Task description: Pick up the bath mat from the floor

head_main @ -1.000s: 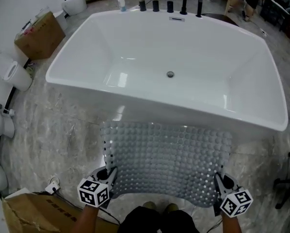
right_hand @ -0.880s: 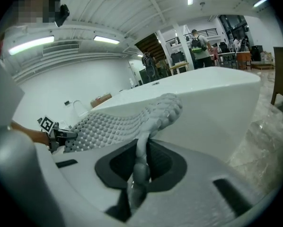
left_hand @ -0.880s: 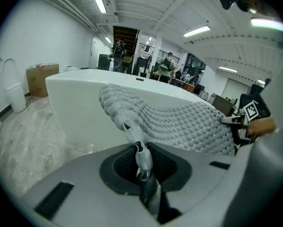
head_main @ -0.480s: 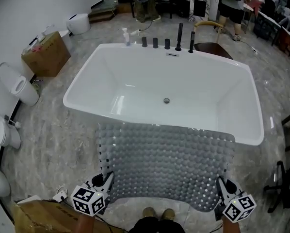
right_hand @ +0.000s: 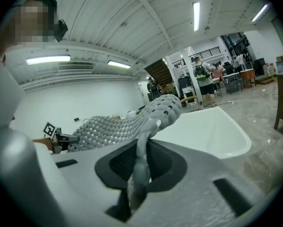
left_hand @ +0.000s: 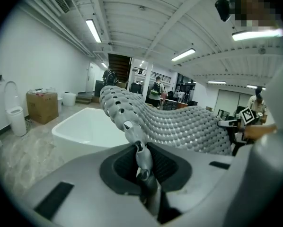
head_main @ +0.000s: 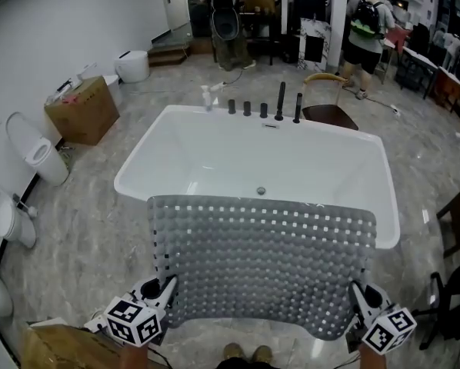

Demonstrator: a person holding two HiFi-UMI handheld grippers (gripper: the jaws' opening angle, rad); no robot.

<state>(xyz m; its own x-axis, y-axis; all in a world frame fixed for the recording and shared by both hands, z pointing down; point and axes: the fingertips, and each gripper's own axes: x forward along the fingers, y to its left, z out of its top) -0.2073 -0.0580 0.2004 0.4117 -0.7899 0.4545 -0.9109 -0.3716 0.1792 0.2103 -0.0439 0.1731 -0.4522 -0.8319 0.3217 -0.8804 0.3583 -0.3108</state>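
Observation:
The grey studded bath mat (head_main: 265, 264) hangs stretched between both grippers, off the floor, its far edge in line with the near rim of the bathtub. My left gripper (head_main: 168, 292) is shut on the mat's near-left corner, and my right gripper (head_main: 356, 296) is shut on its near-right corner. In the left gripper view the mat (left_hand: 179, 124) runs out from the closed jaws, its edge pinched between them. The right gripper view shows the mat (right_hand: 127, 122) the same way, its edge clamped between the jaws.
A white bathtub (head_main: 176, 141) with black taps (head_main: 280, 102) stands just ahead on the marble floor. Toilets (head_main: 34, 156) and a cardboard box (head_main: 84, 110) line the left wall. Another box (head_main: 53, 348) sits at my lower left. A person (head_main: 365, 21) stands far back.
Both grippers have risen together with the mat. It has come up off the floor and now covers the tub's near rim in the head view. The tub looks farther below.

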